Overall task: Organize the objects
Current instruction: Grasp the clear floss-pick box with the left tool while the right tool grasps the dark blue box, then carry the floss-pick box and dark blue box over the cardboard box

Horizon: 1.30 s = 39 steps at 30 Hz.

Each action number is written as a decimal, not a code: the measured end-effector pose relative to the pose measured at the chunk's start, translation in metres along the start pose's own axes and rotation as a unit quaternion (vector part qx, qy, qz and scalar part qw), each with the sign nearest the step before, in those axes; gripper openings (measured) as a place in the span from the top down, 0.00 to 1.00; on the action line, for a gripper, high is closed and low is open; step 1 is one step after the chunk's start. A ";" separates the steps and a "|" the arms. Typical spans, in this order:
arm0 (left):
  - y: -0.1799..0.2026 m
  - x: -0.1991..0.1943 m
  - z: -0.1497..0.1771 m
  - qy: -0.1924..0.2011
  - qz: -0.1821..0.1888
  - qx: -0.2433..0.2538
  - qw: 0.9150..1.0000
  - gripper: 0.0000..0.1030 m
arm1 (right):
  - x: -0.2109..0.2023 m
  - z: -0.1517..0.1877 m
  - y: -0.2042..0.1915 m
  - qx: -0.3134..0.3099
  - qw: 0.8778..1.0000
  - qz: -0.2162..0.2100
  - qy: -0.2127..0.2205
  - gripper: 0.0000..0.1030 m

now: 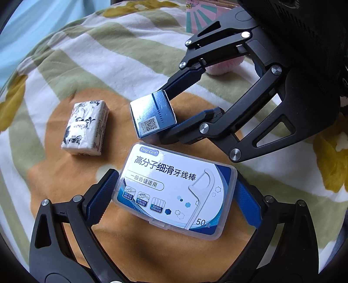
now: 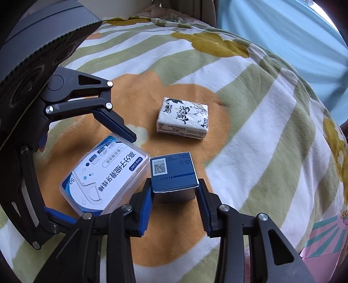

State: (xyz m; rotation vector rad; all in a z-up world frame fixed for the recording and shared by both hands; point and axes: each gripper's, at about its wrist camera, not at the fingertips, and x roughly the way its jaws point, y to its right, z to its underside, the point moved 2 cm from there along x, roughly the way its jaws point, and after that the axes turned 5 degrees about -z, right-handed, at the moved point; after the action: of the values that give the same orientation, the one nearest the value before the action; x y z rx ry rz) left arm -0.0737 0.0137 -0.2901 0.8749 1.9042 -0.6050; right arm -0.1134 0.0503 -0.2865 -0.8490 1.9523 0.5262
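Observation:
My left gripper (image 1: 174, 193) is shut on a clear floss-pick box (image 1: 176, 191) with a white and blue label, held just above the blanket. It also shows in the right wrist view (image 2: 104, 178), with the left gripper (image 2: 91, 176) around it. My right gripper (image 2: 175, 196) is shut on a small blue carton (image 2: 174, 174) with a QR code. The carton (image 1: 152, 114) and the right gripper (image 1: 169, 113) also show in the left wrist view. A white tissue pack (image 1: 86, 128) with black print lies on the orange patch beyond both, also in the right wrist view (image 2: 183, 118).
Everything is over a soft blanket (image 2: 250, 130) with green, white and orange patches. A pink and teal striped box (image 1: 202, 15) lies at the far edge, also at the lower right of the right wrist view (image 2: 326, 237). A pink fluffy item (image 1: 219, 67) sits behind the right gripper.

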 end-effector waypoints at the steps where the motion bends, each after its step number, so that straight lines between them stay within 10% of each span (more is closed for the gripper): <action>1: 0.000 -0.003 -0.001 0.000 0.000 -0.003 1.000 0.04 | -0.002 0.000 0.000 0.003 1.000 -0.001 0.000 0.66; 21: -0.012 -0.142 -0.051 0.026 -0.082 -0.131 0.988 0.03 | -0.156 -0.034 0.020 0.180 0.983 0.035 0.021 0.66; 28: -0.011 -0.211 -0.061 0.041 -0.146 -0.241 0.959 0.03 | -0.218 -0.035 0.016 0.264 0.962 0.060 0.026 0.66; 35: 0.002 -0.262 -0.053 0.044 -0.212 -0.347 0.913 0.03 | -0.253 -0.026 0.006 0.314 0.946 0.081 0.022 0.66; 39: 0.010 -0.272 -0.043 0.046 -0.216 -0.364 0.905 0.03 | -0.258 -0.018 0.002 0.326 0.941 0.086 0.020 0.66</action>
State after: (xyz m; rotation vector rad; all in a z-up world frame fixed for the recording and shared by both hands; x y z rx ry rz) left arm -0.0022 -0.0381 -0.0289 -0.0054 2.1882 -0.0582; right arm -0.0359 0.1302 -0.0526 -0.2680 2.0585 -0.0600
